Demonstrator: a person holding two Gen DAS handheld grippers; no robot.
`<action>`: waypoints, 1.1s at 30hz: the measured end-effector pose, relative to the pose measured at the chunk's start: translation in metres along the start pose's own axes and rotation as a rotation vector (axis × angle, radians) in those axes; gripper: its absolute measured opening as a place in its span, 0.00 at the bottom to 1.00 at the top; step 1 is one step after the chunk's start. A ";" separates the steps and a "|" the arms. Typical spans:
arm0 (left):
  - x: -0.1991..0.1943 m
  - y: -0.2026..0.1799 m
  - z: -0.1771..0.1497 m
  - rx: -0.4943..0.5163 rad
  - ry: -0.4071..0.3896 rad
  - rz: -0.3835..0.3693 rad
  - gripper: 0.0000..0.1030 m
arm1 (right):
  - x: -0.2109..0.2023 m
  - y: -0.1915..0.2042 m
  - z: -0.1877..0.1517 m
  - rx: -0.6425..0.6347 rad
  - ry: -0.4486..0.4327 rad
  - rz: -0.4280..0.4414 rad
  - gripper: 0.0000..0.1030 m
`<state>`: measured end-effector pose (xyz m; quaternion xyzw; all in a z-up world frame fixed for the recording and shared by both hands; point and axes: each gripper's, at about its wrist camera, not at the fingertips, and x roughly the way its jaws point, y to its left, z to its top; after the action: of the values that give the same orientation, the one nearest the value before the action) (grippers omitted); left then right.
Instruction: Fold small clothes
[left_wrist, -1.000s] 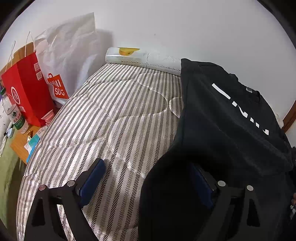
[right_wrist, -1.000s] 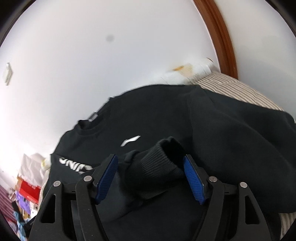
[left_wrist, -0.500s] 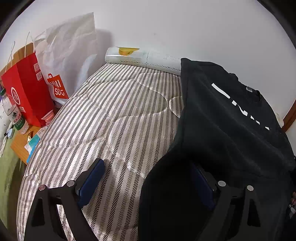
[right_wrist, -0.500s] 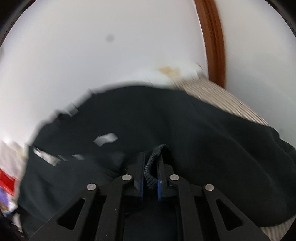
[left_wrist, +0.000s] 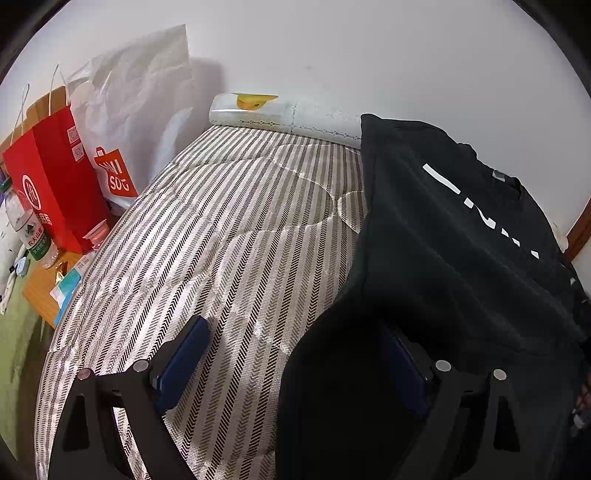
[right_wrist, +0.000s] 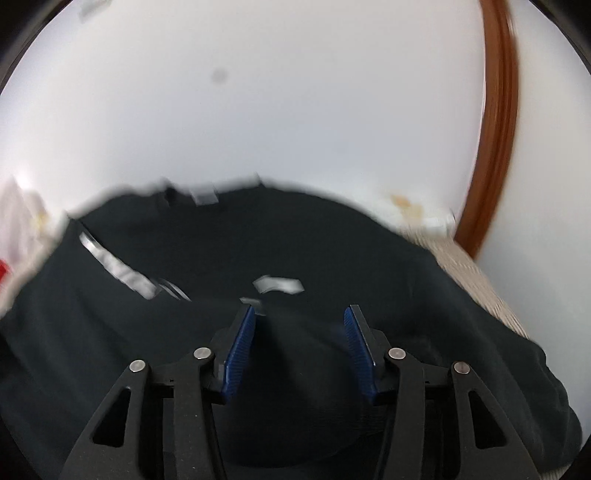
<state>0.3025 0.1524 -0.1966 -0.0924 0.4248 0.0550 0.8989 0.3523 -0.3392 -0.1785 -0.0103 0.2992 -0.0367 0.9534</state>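
Left wrist view: your left gripper stands wide over the striped mattress, the black sweatshirt draped across the frame's right and over its right finger. Right wrist view, blurred: your right gripper has just been opening, dark fabric bunched between its blue pads.

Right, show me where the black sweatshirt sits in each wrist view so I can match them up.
Left wrist view: the black sweatshirt fills the right half, draped over the striped mattress, white lettering near the upper right.
Right wrist view: the black sweatshirt spans the lower half, blurred, with the same lettering at left.
Shared landmark: the brown wooden frame, at the far right edge in the left wrist view.
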 end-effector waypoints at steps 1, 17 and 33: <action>0.000 0.000 0.000 0.002 0.000 0.001 0.89 | 0.013 -0.004 -0.003 0.015 0.060 -0.020 0.28; 0.001 0.000 0.000 0.004 0.002 0.003 0.89 | 0.045 -0.018 -0.006 0.082 0.196 -0.043 0.31; -0.020 -0.006 -0.001 0.022 -0.075 -0.066 0.89 | -0.066 -0.073 0.011 0.107 -0.030 -0.034 0.62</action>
<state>0.2904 0.1459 -0.1810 -0.0945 0.3879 0.0241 0.9165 0.2998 -0.4068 -0.1287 0.0349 0.2822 -0.0688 0.9563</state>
